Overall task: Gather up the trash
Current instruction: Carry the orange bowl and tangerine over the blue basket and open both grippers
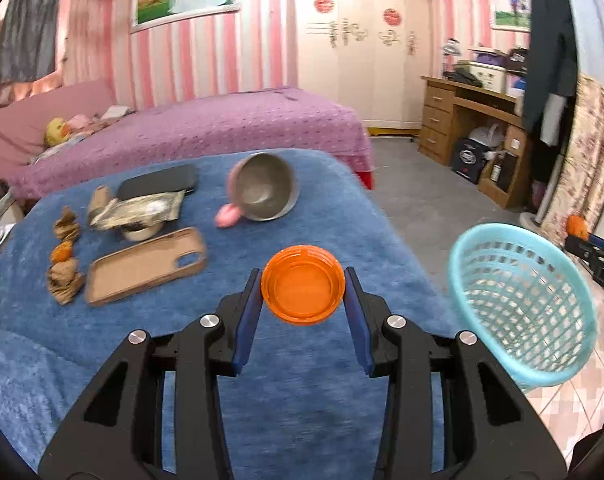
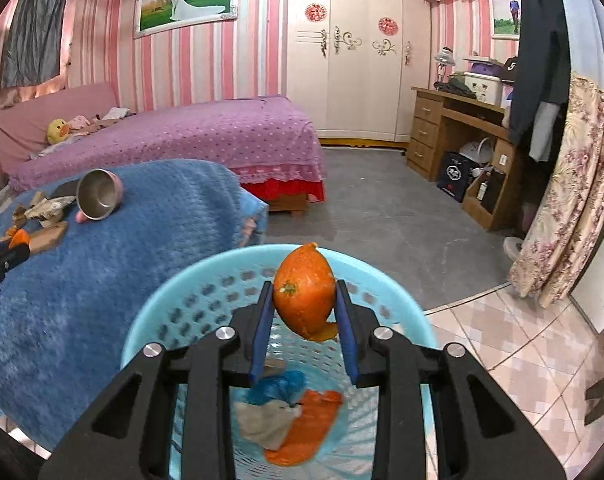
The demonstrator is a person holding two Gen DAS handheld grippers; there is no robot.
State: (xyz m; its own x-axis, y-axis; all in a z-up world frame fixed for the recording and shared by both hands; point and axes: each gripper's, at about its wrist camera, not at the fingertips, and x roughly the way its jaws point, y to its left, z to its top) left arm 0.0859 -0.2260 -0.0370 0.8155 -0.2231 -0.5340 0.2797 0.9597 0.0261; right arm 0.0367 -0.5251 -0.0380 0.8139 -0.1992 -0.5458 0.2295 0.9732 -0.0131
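We are in a pink-striped bedroom, working over a table draped in a blue blanket (image 1: 302,380), with a turquoise basket (image 2: 150,332) standing just beside its edge. Taking the basket as our landmark: directly above its mouth, our right gripper (image 2: 305,304) is clamped on an orange peel (image 2: 303,292), pads pressing its two sides. Inside the basket lie a blue wad, a grey scrap and an orange piece. To the basket's left, over the blanket, our left gripper (image 1: 303,292) grips an orange lid (image 1: 303,290) across its rim. Farther from the basket lie a phone case (image 1: 142,266), crumpled wrappers (image 1: 136,210), brown paper scraps (image 1: 64,276) and a tipped metal bowl (image 1: 264,186). We judge the peel light, soft and a little slick, best pinched across its curve; the lid looks stiff and light.
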